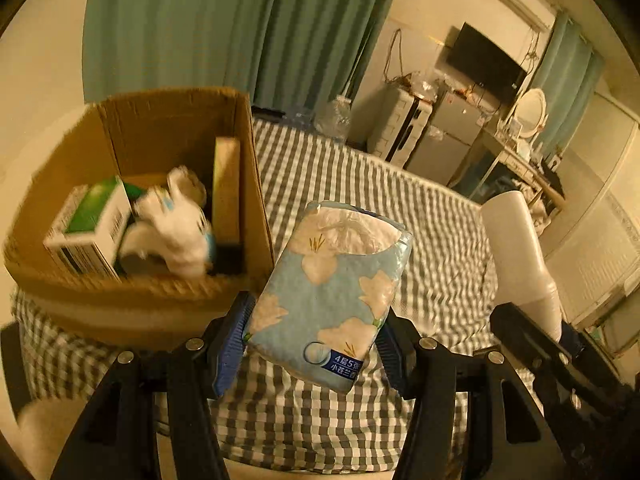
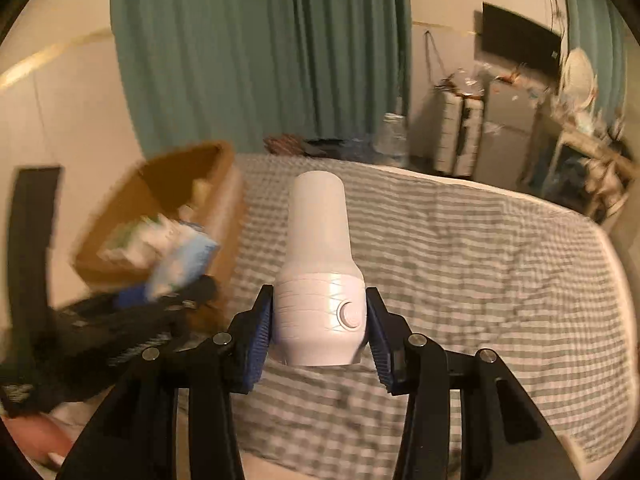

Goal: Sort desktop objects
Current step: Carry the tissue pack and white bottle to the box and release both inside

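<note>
While several items already lie in the cardboard box [image 1: 168, 184], sorting is judged to be partly done, with two objects in transit. Left wrist view: the left gripper [image 1: 316, 344] pinches a blue floral tissue pack [image 1: 332, 284] between its blue pads, the pack raised clear of the checked bedspread [image 1: 420, 220], which serves as the work surface, and pointing toward 12 o'clock. The box stands at about 10 o'clock from the pack, its near corner just beside it; inside are a green-and-white carton [image 1: 92, 228], a blurred white wrapped item [image 1: 176, 224] and a flat yellow-green pack [image 1: 226, 188] upright against the right wall. Right wrist view: the right gripper [image 2: 320, 328] grips a white bottle-shaped device [image 2: 320, 276] by its broad ribbed base, round button facing the camera, narrow cap toward 12 o'clock. From here the box [image 2: 216, 216] lies at about 10 o'clock, well apart from the device. Remaining steps, as judged: carrying both held objects to the box and releasing them. No further loose items are seen on the visible bedspread, though the view is blurred.
</note>
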`<state>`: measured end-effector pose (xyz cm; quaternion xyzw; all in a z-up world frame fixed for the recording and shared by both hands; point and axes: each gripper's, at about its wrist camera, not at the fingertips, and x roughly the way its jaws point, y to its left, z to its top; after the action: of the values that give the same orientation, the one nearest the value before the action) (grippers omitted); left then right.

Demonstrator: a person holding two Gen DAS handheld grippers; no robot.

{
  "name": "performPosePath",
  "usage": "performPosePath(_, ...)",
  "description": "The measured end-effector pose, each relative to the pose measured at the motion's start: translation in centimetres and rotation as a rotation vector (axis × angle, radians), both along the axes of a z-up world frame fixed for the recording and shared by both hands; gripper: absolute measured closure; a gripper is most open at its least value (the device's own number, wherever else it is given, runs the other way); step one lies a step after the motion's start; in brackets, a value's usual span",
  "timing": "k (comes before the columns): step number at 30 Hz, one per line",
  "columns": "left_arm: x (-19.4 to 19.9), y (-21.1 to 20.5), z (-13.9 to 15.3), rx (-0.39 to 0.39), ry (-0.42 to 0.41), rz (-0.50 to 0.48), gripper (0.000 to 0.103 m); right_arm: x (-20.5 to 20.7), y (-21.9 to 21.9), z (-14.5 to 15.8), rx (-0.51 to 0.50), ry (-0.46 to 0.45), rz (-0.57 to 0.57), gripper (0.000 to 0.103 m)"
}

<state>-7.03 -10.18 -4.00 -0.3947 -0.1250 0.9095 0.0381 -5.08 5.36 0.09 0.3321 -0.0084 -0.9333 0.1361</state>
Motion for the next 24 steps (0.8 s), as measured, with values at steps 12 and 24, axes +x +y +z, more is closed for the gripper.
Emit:
performPosePath(12, -3.0, -8.2, 5.3, -0.160, 0.079, 0.129, 0.043, -5.0, -8.6, 3.1, -0.091, 0.015, 0.181, 0.060)
performPosePath(24, -11.7, -15.0, 3.4, -0.241, -0.025, 0.225, 0.032, -13.9, -15.5, 0.1, -0.211, -0.093, 0.265, 0.047)
